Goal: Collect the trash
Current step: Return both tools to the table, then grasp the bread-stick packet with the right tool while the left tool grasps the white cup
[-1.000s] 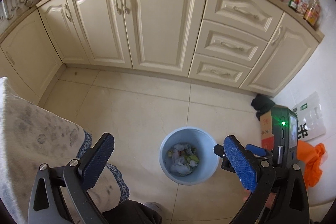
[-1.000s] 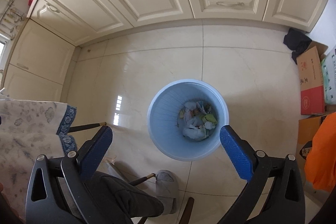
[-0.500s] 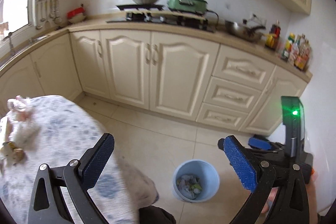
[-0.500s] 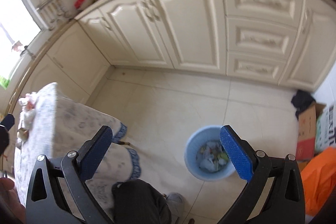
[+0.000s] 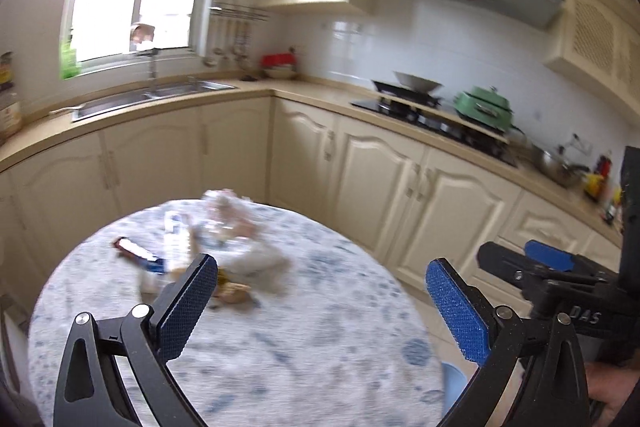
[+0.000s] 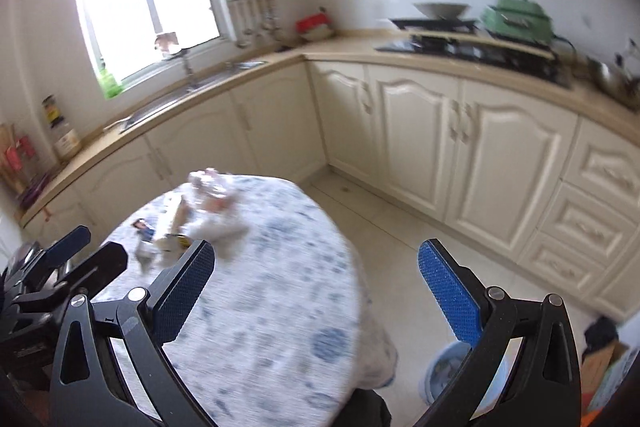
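A blurred heap of crumpled white paper and clear plastic trash [image 5: 224, 247] [image 6: 200, 223], with a flat dark-and-blue wrapper [image 5: 138, 253] at its left edge, lies on the tablecloth just beyond the left finger of each tong, while the pale blue plastic bin [image 6: 452, 375] stands on the floor behind the right tong's right finger.

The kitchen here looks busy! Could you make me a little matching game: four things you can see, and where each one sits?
Things:
1. Green pot
2. Pile of trash
3. Blue bin
4. Faucet

Places:
A. On the floor beside the round table
B. Below the window, over the sink
C. On the patterned tablecloth
D. On the counter by the stove

Pairs: 1-D, 2-C, 3-A, 4-B
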The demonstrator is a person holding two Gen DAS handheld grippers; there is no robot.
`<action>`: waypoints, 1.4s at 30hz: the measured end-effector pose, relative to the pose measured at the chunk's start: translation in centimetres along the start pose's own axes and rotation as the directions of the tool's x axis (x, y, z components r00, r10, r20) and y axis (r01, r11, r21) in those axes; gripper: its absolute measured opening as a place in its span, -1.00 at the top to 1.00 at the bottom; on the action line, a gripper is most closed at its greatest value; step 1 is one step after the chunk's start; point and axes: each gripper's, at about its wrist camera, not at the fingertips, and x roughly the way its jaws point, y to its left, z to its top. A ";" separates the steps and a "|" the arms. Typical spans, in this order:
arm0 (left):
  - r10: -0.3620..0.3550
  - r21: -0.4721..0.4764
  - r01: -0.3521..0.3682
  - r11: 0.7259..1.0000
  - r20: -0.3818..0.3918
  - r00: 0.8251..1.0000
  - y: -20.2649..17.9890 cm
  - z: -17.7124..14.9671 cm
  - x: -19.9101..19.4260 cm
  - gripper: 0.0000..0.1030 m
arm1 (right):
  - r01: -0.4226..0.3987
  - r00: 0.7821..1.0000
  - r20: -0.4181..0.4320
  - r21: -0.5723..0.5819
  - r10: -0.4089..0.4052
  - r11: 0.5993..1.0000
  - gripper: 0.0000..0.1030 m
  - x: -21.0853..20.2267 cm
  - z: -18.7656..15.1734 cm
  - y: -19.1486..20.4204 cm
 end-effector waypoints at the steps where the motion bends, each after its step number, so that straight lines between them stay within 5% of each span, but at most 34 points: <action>1: 0.025 -0.010 -0.025 1.000 0.013 1.000 0.2 -0.2 -0.7 -0.99 | -0.011 1.000 0.008 -0.018 0.012 1.000 -1.00 0.0 0.3 1.1; 8: 0.186 -0.062 -0.183 0.981 0.045 0.982 2.9 -3.0 -5.2 -0.99 | -0.092 0.995 0.012 -0.143 0.095 0.985 -1.00 1.0 0.9 8.6; 14: 0.255 -0.093 -0.252 0.963 0.022 0.967 4.5 -4.9 -7.6 -0.99 | -0.140 0.990 -0.022 -0.185 0.138 0.973 -1.00 2.3 0.1 12.1; 21: 0.294 -0.088 -0.297 0.951 -0.039 0.955 6.6 -3.4 -5.8 -0.99 | -0.169 0.986 -0.041 -0.226 0.164 0.959 -1.00 3.0 -0.1 14.5; 33: 0.308 -0.006 -0.319 0.948 -0.235 0.922 10.3 -2.2 9.9 -0.99 | -0.207 0.965 -0.209 -0.222 0.161 0.953 -0.97 13.8 -0.1 16.5; 42: 0.302 0.020 -0.317 0.948 -0.364 0.881 12.9 -1.3 21.3 -0.79 | -0.334 0.882 -0.404 -0.176 0.241 0.926 -0.58 25.7 0.0 21.3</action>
